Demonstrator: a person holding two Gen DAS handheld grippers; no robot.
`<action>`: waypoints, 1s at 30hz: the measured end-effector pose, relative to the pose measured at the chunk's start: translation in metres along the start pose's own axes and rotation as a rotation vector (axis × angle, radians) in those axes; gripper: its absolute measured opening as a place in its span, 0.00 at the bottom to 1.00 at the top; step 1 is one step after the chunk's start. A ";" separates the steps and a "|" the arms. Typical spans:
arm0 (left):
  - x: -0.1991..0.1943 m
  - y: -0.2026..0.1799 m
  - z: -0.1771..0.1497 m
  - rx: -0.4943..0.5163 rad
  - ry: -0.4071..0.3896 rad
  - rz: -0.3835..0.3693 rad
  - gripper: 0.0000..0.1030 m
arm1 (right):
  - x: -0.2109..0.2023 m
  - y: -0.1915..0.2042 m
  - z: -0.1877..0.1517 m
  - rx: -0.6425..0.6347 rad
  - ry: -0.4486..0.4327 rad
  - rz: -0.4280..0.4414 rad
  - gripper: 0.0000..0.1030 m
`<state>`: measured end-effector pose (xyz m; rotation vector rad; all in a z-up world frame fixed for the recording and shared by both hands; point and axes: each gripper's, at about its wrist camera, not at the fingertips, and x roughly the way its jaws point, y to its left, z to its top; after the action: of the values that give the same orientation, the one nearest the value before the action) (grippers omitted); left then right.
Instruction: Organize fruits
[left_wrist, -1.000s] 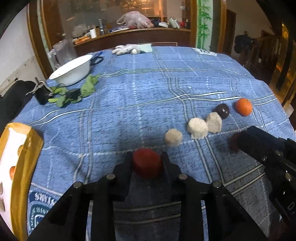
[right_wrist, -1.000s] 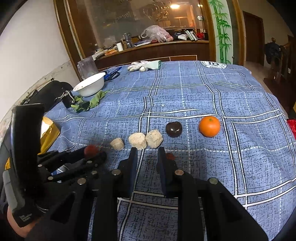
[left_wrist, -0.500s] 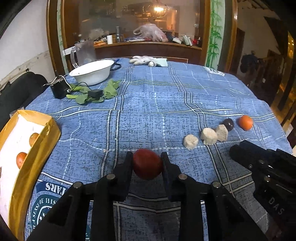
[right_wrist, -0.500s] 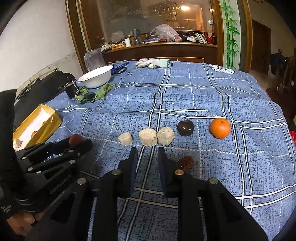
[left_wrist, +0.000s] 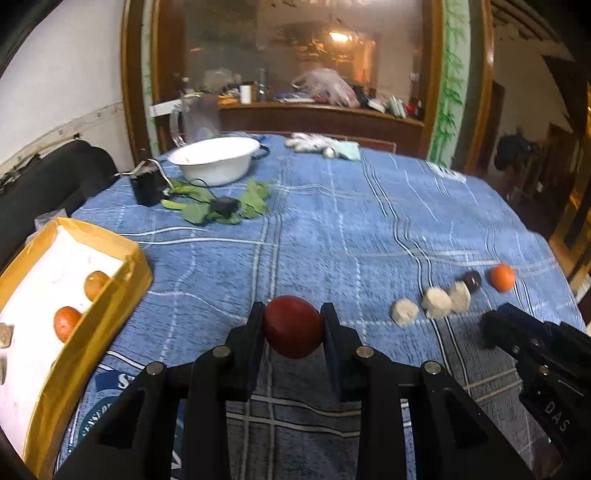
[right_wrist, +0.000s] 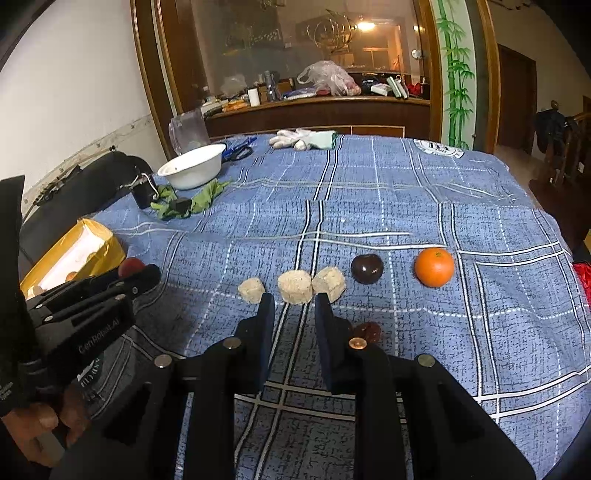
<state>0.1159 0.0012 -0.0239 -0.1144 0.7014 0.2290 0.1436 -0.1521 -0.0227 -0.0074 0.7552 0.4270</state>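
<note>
**Red fruit heads for the box**

While the surface carries the yellow box, where sorted fruit collects, the left gripper clamps its fingers on a red fruit; the right gripper hovers empty, fingers parted, near three beige pieces.

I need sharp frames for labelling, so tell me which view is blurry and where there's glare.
Left wrist view: motion-blurred background, though the red fruit in the left gripper stays sharp. Right wrist view: crisp, orange clear; lamp glare in the glass.
</note>
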 end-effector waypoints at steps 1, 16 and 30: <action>-0.001 0.001 0.000 -0.004 -0.005 0.004 0.28 | -0.001 0.000 0.000 0.000 -0.005 -0.001 0.23; -0.003 0.010 0.003 -0.039 -0.021 0.008 0.28 | 0.000 0.002 -0.003 -0.026 0.015 -0.001 0.23; -0.003 0.023 0.007 -0.105 -0.004 -0.027 0.28 | 0.014 -0.016 -0.007 0.011 0.126 -0.129 0.23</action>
<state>0.1126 0.0243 -0.0168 -0.2234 0.6834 0.2406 0.1545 -0.1624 -0.0397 -0.0729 0.8760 0.3017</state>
